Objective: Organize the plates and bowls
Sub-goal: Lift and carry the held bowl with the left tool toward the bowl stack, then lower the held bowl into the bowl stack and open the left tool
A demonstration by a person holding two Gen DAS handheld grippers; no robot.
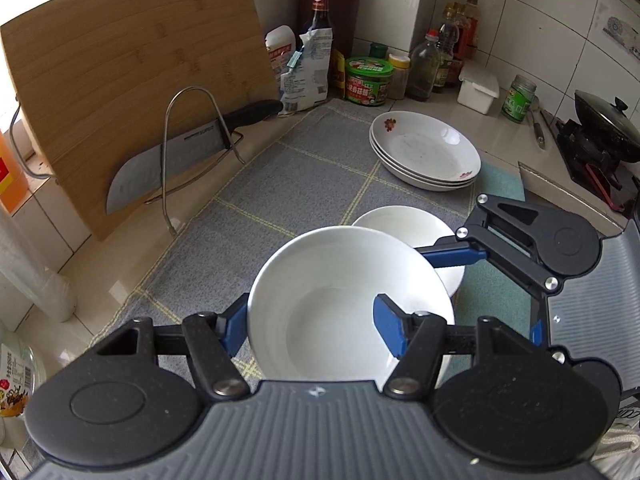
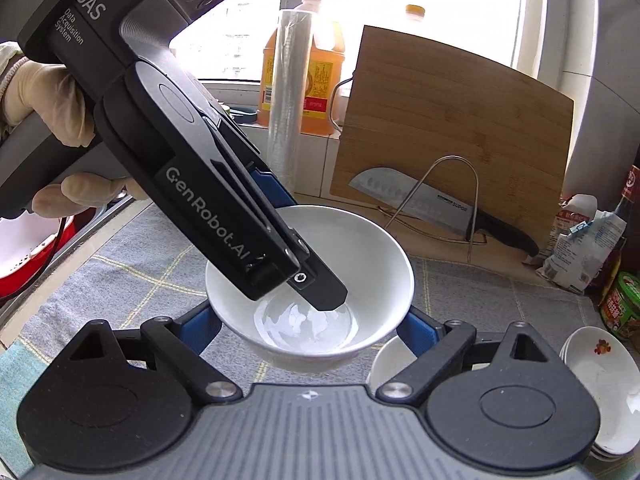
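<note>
A white bowl (image 1: 332, 304) (image 2: 360, 264) hangs tilted just above the grey checked mat (image 1: 280, 184). My left gripper (image 1: 312, 328) (image 2: 314, 260) is shut on it, one finger inside and the other outside its wall. My right gripper (image 2: 310, 324) clasps the same bowl from the outside, a blue finger pressed to each flank; one of these fingers (image 1: 456, 256) shows at the bowl's far rim. A second, smaller white bowl (image 1: 400, 228) (image 2: 386, 364) sits on the mat just behind and below. A stack of white flowered plates (image 1: 428, 148) (image 2: 600, 380) lies further back.
A bamboo cutting board (image 1: 120, 80) and a cleaver (image 1: 172, 160) lean in a wire rack on the left. Bottles, jars and bags (image 1: 360, 76) crowd the back wall. A lidded wok (image 1: 604, 128) stands on the stove at right. A gloved hand (image 2: 48, 92) holds the left gripper.
</note>
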